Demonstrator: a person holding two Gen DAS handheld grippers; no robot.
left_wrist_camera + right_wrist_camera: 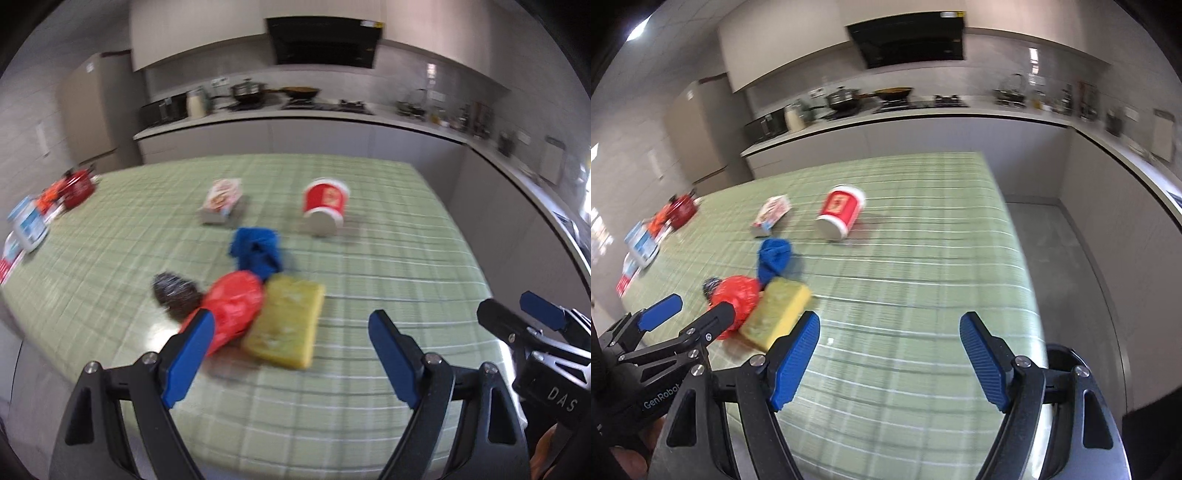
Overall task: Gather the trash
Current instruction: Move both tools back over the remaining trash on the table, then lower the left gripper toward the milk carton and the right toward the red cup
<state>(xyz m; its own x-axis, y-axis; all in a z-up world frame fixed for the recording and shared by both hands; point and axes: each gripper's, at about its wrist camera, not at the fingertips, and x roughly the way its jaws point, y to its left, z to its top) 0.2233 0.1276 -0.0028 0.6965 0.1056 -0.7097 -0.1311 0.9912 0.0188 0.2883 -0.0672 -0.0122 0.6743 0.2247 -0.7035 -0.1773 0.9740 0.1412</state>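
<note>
Trash: a cluster of loose items on the green checked tablecloth (369, 236), namely a red plastic bag (236, 302), a yellow sponge (286, 325), a blue cloth (256, 251) and a dark steel scourer (173, 295), with a tipped red paper cup (325, 206) and a small carton (221, 199) lying farther back.
Cluster layout: bag, sponge and scourer touch one another; the blue cloth sits just behind them; cup and carton lie well apart from the cluster.
Left gripper (291, 362): jaws spread wide and empty, angled down at the table, nothing between the pads.
Right gripper (886, 362): jaws likewise apart and empty, over bare cloth.
Trash relative to left fingers: the bag lies just beyond the left pad and is partly hidden by it; the sponge lies ahead, inside the gap line but not yet between the pads.
Trash relative to right fingers: the sponge sits just beyond the left pad, off to that side; the cup is well ahead.
Step in hand (judged): approach to a first pick, probably bag or sponge.
Doing it well: centre one item between the pads before closing, come in low, and avoid dragging its touching neighbours.
Risk: both views are motion-blurred, so exact contact cannot be confirmed; the thin bag may slip from a shallow pinch.
Bin: the dark rim at the table's near right edge in the right wrist view cannot be identified.
</note>
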